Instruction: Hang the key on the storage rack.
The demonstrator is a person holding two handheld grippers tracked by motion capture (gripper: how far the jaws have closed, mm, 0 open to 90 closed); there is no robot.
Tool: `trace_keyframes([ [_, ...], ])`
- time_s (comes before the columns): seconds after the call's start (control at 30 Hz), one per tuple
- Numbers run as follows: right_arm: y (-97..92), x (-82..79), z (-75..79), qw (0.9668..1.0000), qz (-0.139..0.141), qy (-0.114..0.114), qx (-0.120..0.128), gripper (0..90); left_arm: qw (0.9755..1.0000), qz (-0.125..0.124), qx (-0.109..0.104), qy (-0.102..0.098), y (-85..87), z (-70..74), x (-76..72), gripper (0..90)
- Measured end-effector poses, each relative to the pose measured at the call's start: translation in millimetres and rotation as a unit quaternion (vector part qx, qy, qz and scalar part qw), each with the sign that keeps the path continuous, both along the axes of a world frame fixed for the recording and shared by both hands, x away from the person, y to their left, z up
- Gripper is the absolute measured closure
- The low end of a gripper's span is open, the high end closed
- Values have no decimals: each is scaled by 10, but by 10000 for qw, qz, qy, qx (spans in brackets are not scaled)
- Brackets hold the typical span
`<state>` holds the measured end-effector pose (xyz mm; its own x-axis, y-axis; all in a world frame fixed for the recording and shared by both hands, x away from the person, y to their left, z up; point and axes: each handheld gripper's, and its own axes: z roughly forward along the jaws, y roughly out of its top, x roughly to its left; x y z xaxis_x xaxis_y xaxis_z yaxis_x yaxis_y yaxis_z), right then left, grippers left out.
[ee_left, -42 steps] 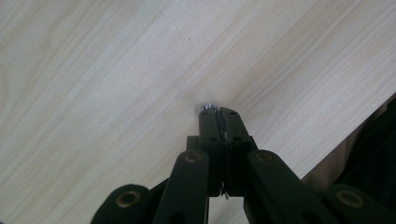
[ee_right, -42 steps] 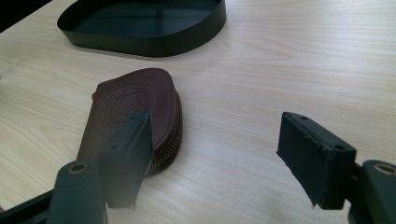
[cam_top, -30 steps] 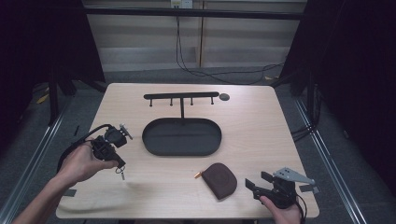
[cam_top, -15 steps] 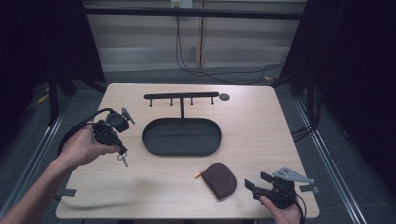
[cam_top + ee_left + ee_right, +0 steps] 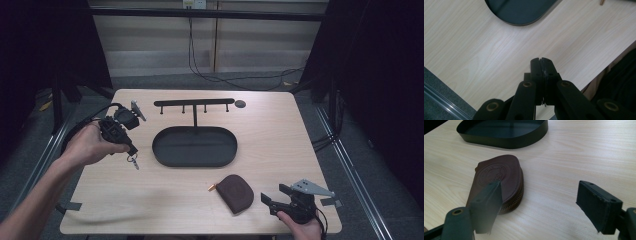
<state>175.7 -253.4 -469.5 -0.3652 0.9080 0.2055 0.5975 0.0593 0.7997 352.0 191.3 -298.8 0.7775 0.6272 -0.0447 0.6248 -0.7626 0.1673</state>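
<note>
Hanging from your clamped left gripper (image 5: 131, 150), the keys (image 5: 133, 161) dangle left of the hook rack (image 5: 194, 103), up and right; your right gripper (image 5: 274, 201) (jaws just widened, empty) waits beside the pouch (image 5: 236, 192).

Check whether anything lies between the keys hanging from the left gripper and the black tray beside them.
Nothing visible does. The keys hang from the shut left gripper above bare table, just left of the tray rim. The brown pouch lies nearer the person, by the open right gripper.
</note>
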Motion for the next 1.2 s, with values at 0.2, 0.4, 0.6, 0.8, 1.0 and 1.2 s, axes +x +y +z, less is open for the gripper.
trace_keyframes([
  [0.2,4,-6,11,10000,38,-47,31,196,10000,-4,-57,10,-40,109,71,894],
  [0.4,6,-16,19,9999,72,-74,27,196,9999,94,-108,-34,-71,211,125,894],
  [0.6,8,-16,19,9999,83,-75,27,196,9998,134,-130,-26,-95,245,190,894],
  [0.8,6,-18,19,9999,76,-63,36,197,9997,228,-126,-4,-139,247,272,894],
  [1.0,3,-15,16,9999,70,-69,30,197,9997,242,-56,12,-221,279,349,894],
  [1.2,-1,-17,17,9999,81,-69,43,197,9997,221,-70,-12,-349,339,444,894],
])
